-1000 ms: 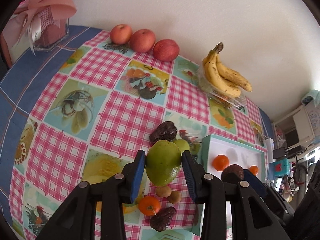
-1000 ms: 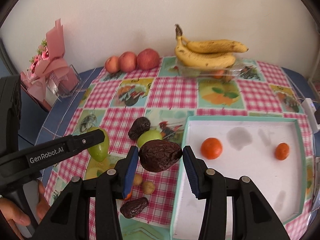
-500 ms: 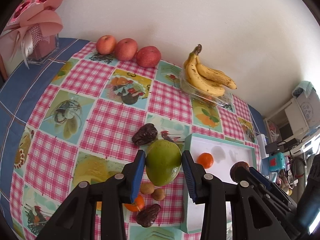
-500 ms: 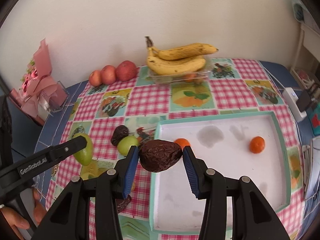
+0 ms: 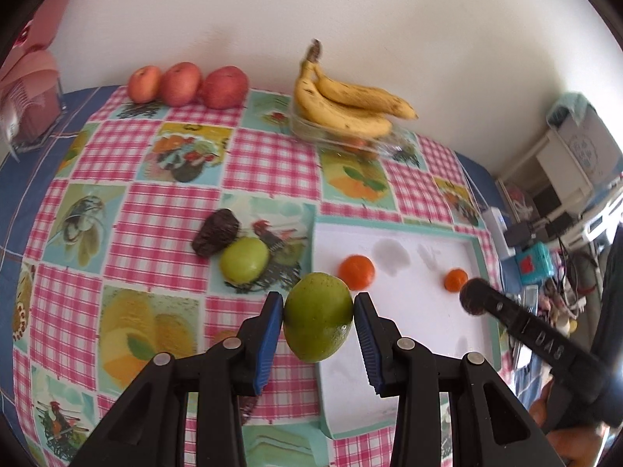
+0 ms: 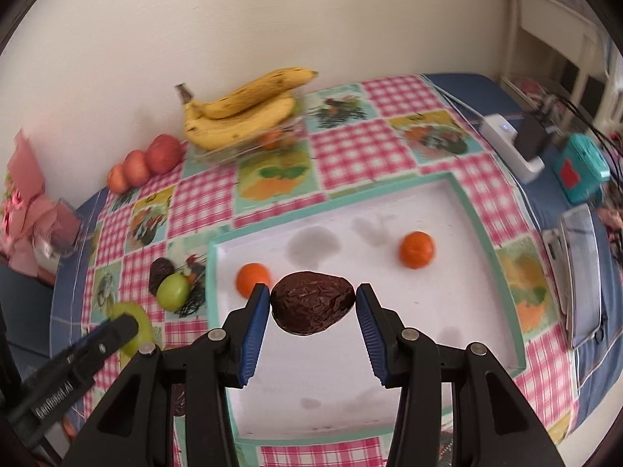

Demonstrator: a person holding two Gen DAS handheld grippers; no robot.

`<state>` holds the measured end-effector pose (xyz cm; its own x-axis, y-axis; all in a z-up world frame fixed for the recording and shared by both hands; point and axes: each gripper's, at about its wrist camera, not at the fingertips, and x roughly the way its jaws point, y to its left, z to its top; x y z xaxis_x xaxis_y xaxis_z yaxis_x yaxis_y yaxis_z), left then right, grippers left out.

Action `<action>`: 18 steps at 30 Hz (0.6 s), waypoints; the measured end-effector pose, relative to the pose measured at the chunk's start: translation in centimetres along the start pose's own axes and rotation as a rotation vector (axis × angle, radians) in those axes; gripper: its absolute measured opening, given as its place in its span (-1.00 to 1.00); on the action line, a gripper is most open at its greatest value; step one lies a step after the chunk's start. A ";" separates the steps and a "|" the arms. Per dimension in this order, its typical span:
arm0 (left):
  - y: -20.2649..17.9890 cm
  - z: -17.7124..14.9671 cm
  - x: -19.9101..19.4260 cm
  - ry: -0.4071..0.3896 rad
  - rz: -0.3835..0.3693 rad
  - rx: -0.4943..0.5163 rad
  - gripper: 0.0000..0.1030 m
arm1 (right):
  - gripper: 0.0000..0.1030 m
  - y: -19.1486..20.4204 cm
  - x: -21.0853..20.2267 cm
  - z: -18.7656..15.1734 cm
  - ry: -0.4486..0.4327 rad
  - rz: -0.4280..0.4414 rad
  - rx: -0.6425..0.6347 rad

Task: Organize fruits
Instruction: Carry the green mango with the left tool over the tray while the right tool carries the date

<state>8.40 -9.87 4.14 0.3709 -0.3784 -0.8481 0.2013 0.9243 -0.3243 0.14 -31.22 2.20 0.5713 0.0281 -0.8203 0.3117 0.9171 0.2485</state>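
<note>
Left wrist view: the left hand-held gripper (image 5: 318,317) squeezes a big smooth green mango (image 5: 318,316) between its blue pads, up in the air over the left edge of the tray.
Right wrist view: the right hand-held gripper (image 6: 312,307) squeezes a dark brown wrinkly avocado (image 6: 312,302) between its blue pads, up in the air above the tray.
Tray: a white flat tray with a light green rim (image 6: 483,233) sits on the worktop (image 5: 155,210), which has a pink checked cloth with fruit pictures.
In the tray: two small round oranges (image 6: 416,250) lie well apart, one near the left side and one nearer the right.
Beside the tray: a small round green fruit (image 5: 244,260) touches another dark wrinkly fruit (image 5: 216,231) on the cloth, to the left of the tray.
At the back: three red apples (image 5: 183,85) stand in a row by the wall, and a bunch of yellow bananas (image 5: 346,103) lies on a clear plastic box.
Hard to see: the bananas and the box look blurry in the right wrist view, and what is inside the box is too blurry to tell apart.
Hidden: the mango covers part of the tray's left rim, and the avocado covers part of the tray floor.
Cut off: only a bit of a dark fruit peeks out under the left hand-held gripper's fingers, near the bottom.
Person: part of a hand (image 5: 576,445) shows at the lower right edge of the left wrist view, holding the right hand-held gripper's handle.
</note>
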 end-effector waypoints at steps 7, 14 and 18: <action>-3.1 -1.7 2.0 0.056 0.014 0.091 -0.22 | -0.08 -4.2 -0.3 0.5 0.006 -0.038 0.102; -5.4 -2.9 3.9 0.105 0.017 0.151 -0.22 | -0.08 -6.4 -0.5 0.7 0.012 -0.091 0.143; -6.1 -3.4 4.8 0.127 0.022 0.173 -0.22 | -0.08 -7.1 -0.4 0.7 0.017 -0.104 0.153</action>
<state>5.85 -17.11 0.63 0.2622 -0.3384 -0.9037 0.3514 0.9057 -0.2372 -1.76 -38.07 1.12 0.5178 -0.0557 -0.8537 0.4811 0.8441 0.2367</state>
